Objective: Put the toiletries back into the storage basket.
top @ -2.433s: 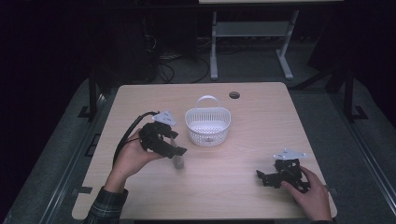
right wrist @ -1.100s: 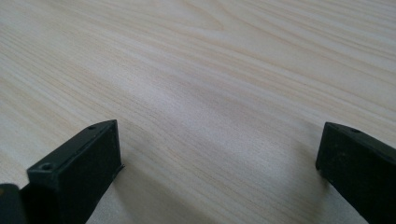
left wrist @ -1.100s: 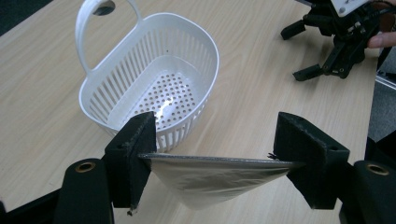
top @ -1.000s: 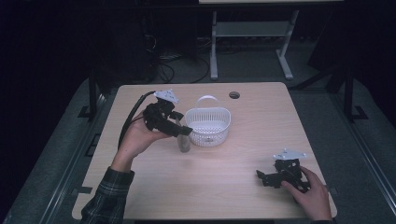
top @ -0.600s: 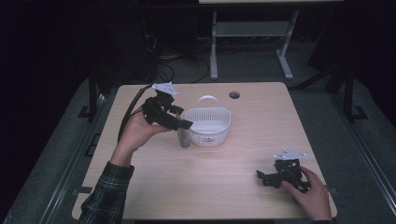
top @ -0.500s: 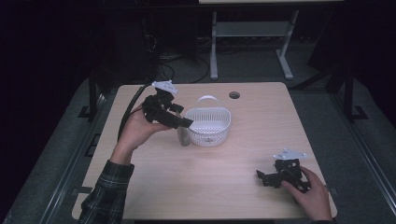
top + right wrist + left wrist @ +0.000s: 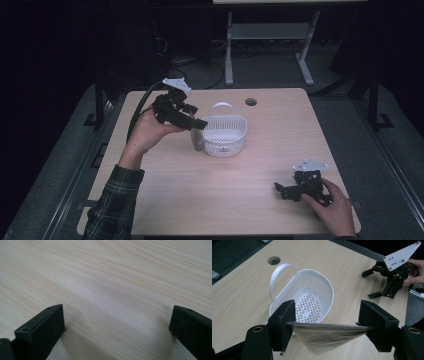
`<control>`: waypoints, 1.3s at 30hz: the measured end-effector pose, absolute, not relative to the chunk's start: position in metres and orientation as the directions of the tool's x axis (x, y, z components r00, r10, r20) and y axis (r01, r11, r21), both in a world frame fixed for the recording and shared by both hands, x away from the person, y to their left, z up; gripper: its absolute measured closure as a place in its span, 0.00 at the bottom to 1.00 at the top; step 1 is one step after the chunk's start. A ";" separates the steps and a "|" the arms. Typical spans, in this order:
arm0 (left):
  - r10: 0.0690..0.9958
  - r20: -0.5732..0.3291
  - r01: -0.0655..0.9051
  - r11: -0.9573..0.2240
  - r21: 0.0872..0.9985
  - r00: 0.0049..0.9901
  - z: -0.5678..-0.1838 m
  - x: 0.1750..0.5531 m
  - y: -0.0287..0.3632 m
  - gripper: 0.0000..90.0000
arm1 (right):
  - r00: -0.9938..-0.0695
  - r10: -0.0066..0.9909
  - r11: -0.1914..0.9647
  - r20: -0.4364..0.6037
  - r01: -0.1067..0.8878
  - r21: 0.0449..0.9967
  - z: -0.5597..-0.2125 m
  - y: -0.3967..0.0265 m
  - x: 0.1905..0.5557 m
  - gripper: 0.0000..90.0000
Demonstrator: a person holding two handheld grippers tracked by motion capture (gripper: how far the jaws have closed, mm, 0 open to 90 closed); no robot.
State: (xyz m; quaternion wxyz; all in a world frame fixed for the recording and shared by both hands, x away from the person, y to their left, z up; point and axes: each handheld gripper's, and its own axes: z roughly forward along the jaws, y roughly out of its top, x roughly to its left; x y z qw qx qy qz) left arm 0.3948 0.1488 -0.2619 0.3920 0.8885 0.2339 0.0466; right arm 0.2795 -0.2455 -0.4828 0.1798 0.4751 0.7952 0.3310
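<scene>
Change: left gripper (image 7: 192, 121) has carried the silver pouch (image 7: 198, 140) up off the bench (image 7: 250, 200) to the white basket (image 7: 226, 134); right gripper (image 7: 286, 190) has not stirred.
Left fingers (image 7: 284, 320): clamped across the pouch's flat top edge, set fairly wide.
Right fingers (image 7: 41, 325): spread wide, nothing between them, low over the bench.
Pouch position: hanging just beside the basket's near-left rim, not yet over its opening.
Method: judged best to clear the rim, centre over the perforated floor, then let go.
Clearance: basket handle (image 7: 280, 271) on the far side; open bench all around.
</scene>
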 end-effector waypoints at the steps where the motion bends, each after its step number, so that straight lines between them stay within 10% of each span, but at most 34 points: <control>1: 0.450 -0.101 0.379 -0.585 0.717 0.887 -0.261 0.396 0.148 0.33 | -0.484 0.875 0.329 0.029 0.637 0.697 -0.483 -0.245 0.280 0.00; 39: 0.462 -0.048 0.334 -0.561 0.758 0.886 -0.258 0.427 0.127 0.33 | -0.484 0.875 0.330 0.028 0.637 0.697 -0.483 -0.246 0.280 0.00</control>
